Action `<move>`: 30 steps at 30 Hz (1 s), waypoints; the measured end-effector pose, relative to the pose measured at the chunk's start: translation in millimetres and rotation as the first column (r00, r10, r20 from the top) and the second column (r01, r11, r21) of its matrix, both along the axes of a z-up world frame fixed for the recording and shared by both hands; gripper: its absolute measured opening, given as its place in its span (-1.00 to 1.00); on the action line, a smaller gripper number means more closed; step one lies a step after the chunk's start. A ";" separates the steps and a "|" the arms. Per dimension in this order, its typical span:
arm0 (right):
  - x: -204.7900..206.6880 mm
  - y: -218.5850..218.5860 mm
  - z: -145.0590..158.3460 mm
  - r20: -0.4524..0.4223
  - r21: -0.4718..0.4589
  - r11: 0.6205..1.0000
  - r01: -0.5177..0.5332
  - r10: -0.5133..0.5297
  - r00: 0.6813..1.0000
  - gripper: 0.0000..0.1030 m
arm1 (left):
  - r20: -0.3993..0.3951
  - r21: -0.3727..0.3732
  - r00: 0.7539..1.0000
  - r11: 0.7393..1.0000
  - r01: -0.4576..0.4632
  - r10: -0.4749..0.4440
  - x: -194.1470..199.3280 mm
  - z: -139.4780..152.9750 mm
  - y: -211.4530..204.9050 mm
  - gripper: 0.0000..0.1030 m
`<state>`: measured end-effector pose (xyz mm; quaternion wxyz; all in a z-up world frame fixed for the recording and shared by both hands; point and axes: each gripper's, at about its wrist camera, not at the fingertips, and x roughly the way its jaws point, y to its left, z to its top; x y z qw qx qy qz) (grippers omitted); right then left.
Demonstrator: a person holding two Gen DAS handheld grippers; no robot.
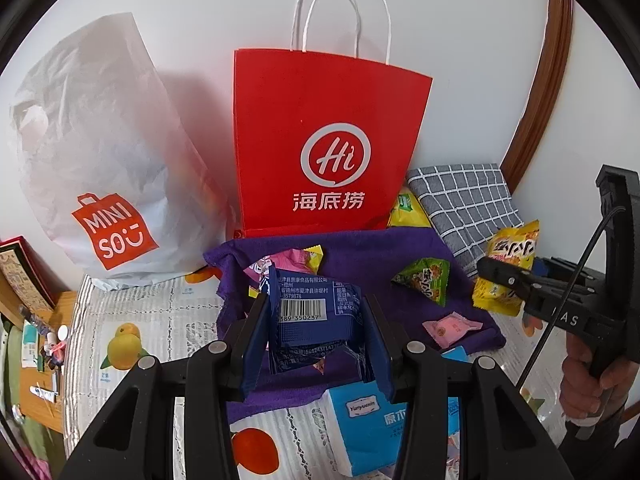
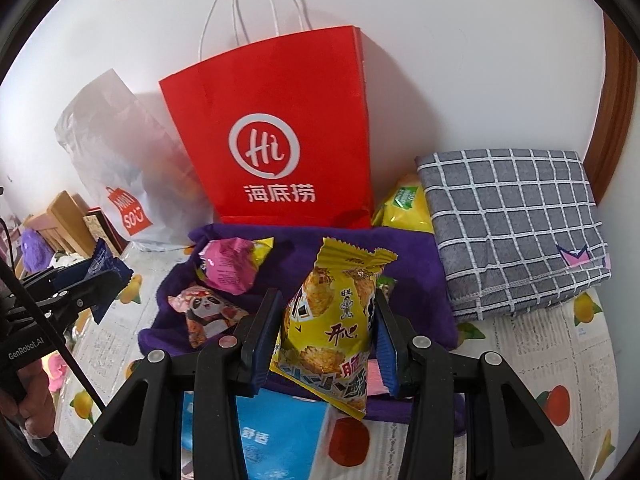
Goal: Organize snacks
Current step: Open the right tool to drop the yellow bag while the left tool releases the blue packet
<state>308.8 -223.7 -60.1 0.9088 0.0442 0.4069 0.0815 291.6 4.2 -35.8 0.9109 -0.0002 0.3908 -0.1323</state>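
Observation:
My left gripper is shut on a dark blue snack packet with a barcode, held above the purple cloth. My right gripper is shut on a yellow snack bag, also over the purple cloth. A red paper bag with white handles stands upright behind the cloth, and it also shows in the right wrist view. Loose snacks lie on the cloth: a pink packet, a panda packet, a green packet and a small pink one.
A white plastic bag stands left of the red bag. A folded grey checked cloth lies at the right, a yellow-green bag beside it. A blue tissue pack lies near the front. A wooden shelf is at far left.

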 end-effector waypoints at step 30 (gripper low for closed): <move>44.9 -11.9 -65.9 -0.168 -0.019 0.997 -0.080 0.076 0.983 -0.16 | -0.180 -0.079 0.983 0.996 0.030 -0.044 56.3 -64.3 -19.5 -0.17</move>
